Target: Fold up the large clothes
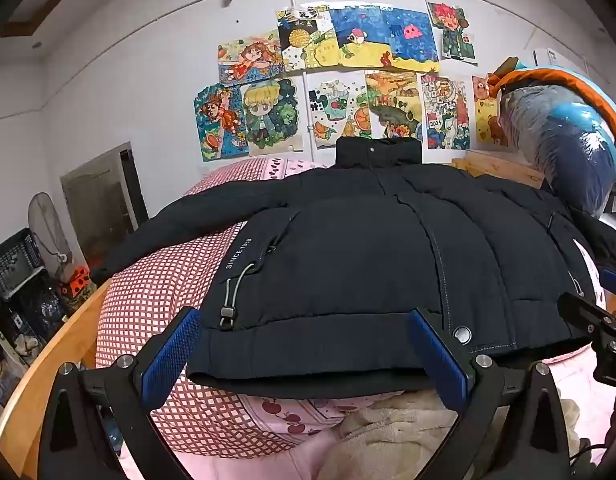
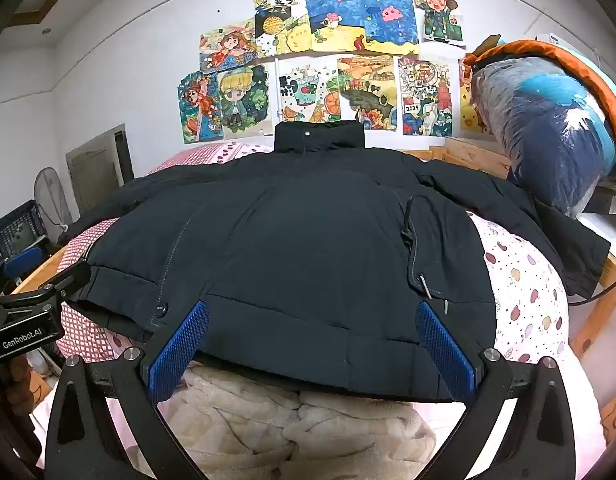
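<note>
**Dark jacket spread flat, both grippers wide at its hem**

The dark padded jacket (image 1: 348, 248) lies front-up across the bedding (image 1: 155, 304), collar at 12 o'clock toward the wall drawings (image 1: 332, 80), sleeves out to 9 and 3 o'clock. The left gripper (image 1: 308, 344) stands spread at the hem's 6 o'clock edge, left half; the right gripper (image 2: 314, 340) likewise at the right half. Neither clamps the cloth. A cream fleece blanket (image 2: 267, 420) lies below the hem.
</note>
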Action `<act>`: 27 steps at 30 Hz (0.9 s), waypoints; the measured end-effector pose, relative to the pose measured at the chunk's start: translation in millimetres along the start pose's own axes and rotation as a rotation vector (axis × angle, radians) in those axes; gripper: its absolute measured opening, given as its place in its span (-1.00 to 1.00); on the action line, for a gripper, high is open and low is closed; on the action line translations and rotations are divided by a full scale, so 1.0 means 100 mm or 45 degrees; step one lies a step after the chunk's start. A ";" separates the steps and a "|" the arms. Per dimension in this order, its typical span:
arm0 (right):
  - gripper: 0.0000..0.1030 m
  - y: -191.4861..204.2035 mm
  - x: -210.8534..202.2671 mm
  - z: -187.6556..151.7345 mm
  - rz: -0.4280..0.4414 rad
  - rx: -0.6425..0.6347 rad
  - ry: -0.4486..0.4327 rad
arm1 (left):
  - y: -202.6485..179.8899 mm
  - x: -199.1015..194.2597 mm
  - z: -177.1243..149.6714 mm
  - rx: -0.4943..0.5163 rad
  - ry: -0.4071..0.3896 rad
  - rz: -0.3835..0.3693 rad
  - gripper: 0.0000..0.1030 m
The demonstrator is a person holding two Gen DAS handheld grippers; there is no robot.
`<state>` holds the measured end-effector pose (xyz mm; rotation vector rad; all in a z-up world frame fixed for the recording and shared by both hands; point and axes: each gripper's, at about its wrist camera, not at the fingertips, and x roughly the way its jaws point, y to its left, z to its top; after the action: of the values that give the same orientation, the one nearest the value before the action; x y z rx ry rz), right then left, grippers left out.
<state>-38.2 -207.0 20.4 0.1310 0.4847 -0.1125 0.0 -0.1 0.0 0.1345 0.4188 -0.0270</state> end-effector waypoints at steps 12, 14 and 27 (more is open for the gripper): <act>0.98 0.00 -0.01 0.00 -0.001 -0.002 -0.003 | 0.03 0.00 0.00 -0.014 -0.001 -0.005 1.00; 0.98 0.00 -0.01 0.01 -0.001 -0.001 -0.002 | 0.05 0.00 0.00 -0.012 0.000 -0.004 1.00; 0.98 0.00 0.00 0.02 0.000 0.011 0.001 | 0.06 0.02 0.02 -0.009 0.007 -0.001 1.00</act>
<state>-37.2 -206.9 22.2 0.1396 0.4847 -0.1146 2.7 5.8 2.2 0.1272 0.4243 -0.0258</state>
